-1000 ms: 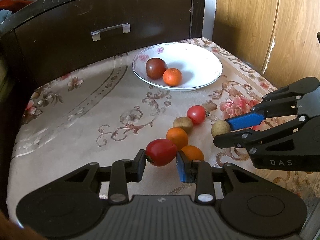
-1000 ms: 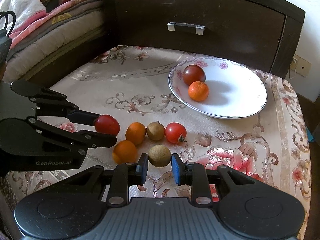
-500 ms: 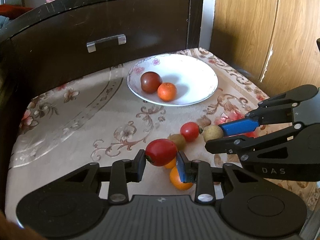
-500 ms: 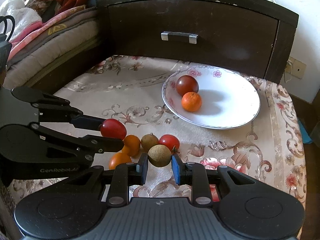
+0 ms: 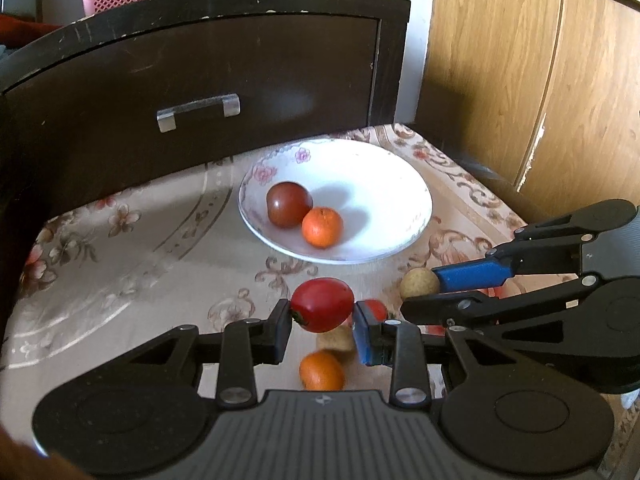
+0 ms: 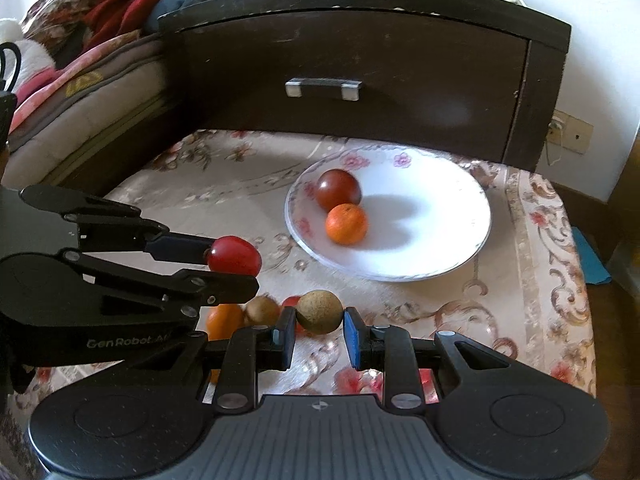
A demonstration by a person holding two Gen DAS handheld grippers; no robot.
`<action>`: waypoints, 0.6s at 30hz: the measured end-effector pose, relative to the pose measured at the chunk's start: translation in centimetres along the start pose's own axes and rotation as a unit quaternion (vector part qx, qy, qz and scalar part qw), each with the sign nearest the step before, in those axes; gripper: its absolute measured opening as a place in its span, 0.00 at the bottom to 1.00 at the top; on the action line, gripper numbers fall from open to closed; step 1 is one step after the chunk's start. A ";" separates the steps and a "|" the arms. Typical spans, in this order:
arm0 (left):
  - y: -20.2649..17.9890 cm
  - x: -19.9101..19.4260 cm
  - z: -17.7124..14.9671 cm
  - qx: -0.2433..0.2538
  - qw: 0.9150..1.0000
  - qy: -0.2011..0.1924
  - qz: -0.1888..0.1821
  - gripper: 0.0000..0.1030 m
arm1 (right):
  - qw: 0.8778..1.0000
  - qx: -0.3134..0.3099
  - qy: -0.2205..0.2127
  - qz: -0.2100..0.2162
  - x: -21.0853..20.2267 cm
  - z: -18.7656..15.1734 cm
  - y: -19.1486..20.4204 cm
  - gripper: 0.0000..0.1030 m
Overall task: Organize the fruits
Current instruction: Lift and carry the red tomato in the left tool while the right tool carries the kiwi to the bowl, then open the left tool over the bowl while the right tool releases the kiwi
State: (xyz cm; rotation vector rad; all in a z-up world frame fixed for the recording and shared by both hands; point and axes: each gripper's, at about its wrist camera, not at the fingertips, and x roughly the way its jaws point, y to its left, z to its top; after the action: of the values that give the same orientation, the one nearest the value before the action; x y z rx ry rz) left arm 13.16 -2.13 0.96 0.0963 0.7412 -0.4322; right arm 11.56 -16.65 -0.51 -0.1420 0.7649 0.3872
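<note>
Two grippers are each clamping one fruit above a floral tablecloth [image 5: 132,264]. I am gripping a red tomato [image 5: 322,305] in my left gripper [image 5: 322,326], its fingers pressing the tomato from both sides. I am gripping a round brown fruit [image 6: 319,311] in my right gripper [image 6: 319,330] the same way. Ahead of both grippers, a white bowl [image 5: 400,184] is sitting on the cloth, holding a dark red tomato [image 5: 289,204] and an orange [image 5: 322,227] that are touching each other. Below and just behind the left gripper's fingers, another orange [image 5: 321,370], a second brown fruit [image 5: 338,342] and a small red tomato [image 5: 376,309] are lying close together on the cloth. Beyond the bowl, a dark wooden drawer front [image 6: 360,80] with a metal handle [image 6: 323,88] is facing me.
</note>
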 end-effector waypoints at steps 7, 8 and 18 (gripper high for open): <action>-0.3 1.1 1.6 0.006 1.000 -0.011 0.001 0.39 | 1.000 0.008 -0.013 -0.016 0.4 0.8 -1.2 0.20; -0.4 1.3 1.9 0.007 1.000 -0.013 0.001 0.39 | 1.000 0.008 -0.016 -0.018 0.5 1.0 -1.4 0.20; 0.3 3.7 3.5 0.002 1.000 -0.010 0.011 0.39 | 0.999 -0.005 -0.026 -0.028 2.3 2.3 -2.8 0.20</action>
State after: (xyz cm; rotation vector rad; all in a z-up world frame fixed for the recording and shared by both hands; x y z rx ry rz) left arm 17.88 -3.99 1.02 0.1029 0.7183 -0.4138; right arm 15.64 -17.96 -0.52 -0.1616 0.7058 0.3410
